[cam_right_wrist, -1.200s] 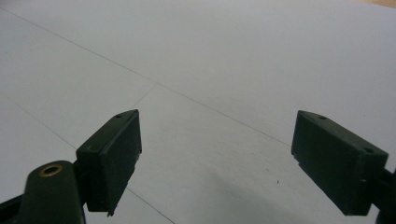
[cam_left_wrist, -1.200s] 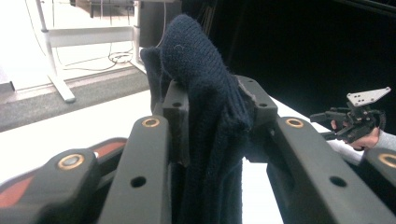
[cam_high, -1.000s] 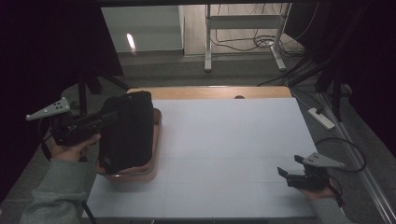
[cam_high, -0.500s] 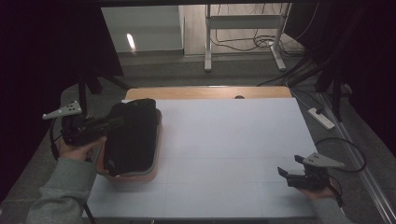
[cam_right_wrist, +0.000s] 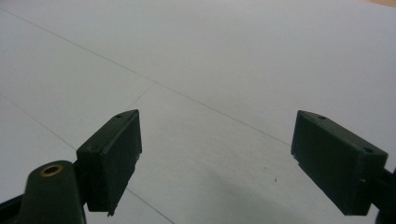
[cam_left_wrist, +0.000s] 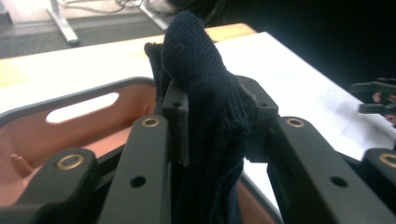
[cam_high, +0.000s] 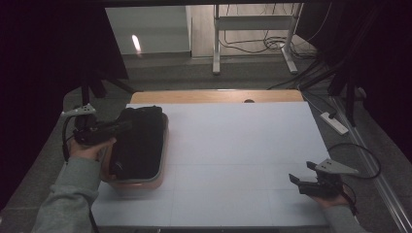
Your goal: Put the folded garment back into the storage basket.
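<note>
1. My left gripper (cam_high: 127, 127) is at the left side of the table (cam_high: 233, 141). Its jaws are pinching a dark blue knitted cloth (cam_left_wrist: 205, 107).
2. In the left gripper view, the cloth sticks up between my jaws and bunches over the top. It hides part of what is behind it.
3. Under it sits a brown plastic tub (cam_high: 163, 155) with a dark rim and a handle slot (cam_left_wrist: 81, 107) in its wall. From above, the dark cloth fills most of the tub.
4. The tub stands on the white sheet (cam_high: 243, 145) that covers the table, close to its left edge.
5. The middle of the sheet is bare, with thin lines across it.
6. My right gripper (cam_high: 297, 180) is near the right front corner, well apart from the tub. Its jaws are spread wide, with just white sheet between them.
7. On the floor past the table's right side lies a white power strip (cam_high: 334, 122).
</note>
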Available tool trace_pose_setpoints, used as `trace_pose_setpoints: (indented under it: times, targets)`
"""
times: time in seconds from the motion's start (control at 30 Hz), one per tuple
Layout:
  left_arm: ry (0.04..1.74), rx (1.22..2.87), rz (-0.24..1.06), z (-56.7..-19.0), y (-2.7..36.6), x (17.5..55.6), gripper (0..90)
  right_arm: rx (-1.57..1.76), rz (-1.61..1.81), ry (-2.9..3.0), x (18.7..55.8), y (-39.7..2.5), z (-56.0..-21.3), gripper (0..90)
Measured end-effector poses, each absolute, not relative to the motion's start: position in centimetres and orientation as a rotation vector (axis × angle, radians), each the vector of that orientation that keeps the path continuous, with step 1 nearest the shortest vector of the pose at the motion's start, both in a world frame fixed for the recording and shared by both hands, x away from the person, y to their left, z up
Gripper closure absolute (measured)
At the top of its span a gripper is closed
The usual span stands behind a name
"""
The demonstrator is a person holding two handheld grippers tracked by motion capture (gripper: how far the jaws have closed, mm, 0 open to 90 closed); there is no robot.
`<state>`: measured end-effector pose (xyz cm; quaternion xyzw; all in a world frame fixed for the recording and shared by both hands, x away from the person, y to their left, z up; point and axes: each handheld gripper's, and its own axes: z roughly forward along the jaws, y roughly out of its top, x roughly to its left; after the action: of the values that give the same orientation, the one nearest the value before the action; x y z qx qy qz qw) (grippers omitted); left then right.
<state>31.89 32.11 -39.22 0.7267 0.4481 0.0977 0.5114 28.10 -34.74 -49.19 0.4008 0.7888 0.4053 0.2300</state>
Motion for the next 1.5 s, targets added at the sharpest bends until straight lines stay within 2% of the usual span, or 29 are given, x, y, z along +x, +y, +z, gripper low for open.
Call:
trace_pose_setpoints:
  times: [0.47,0.67,1.2,1.27,1.4,1.5]
  targets:
    - [1.275,1.872,0.262,-42.6,31.6,35.9,66.7,1.111,1.119,2.168,28.1,-34.9,-49.2,17.2]
    - [1.309,1.916,0.249,-43.8,30.9,37.0,66.2,1.112,1.118,2.17,28.1,-34.9,-49.3,17.1]
    - [1.427,1.953,0.331,-45.2,30.9,37.6,63.6,1.113,1.117,2.174,28.1,-35.0,-49.3,17.2]
    - [1.432,1.955,0.344,-45.1,30.9,37.6,60.1,1.114,1.115,2.174,28.1,-35.0,-49.3,17.2]
    - [1.423,1.94,0.396,-44.7,30.8,37.1,39.6,1.115,1.117,2.172,28.1,-35.0,-49.3,17.2]
    - [1.411,1.921,0.441,-44.0,30.9,36.4,31.2,1.116,1.115,2.172,28.1,-35.0,-49.3,17.1]
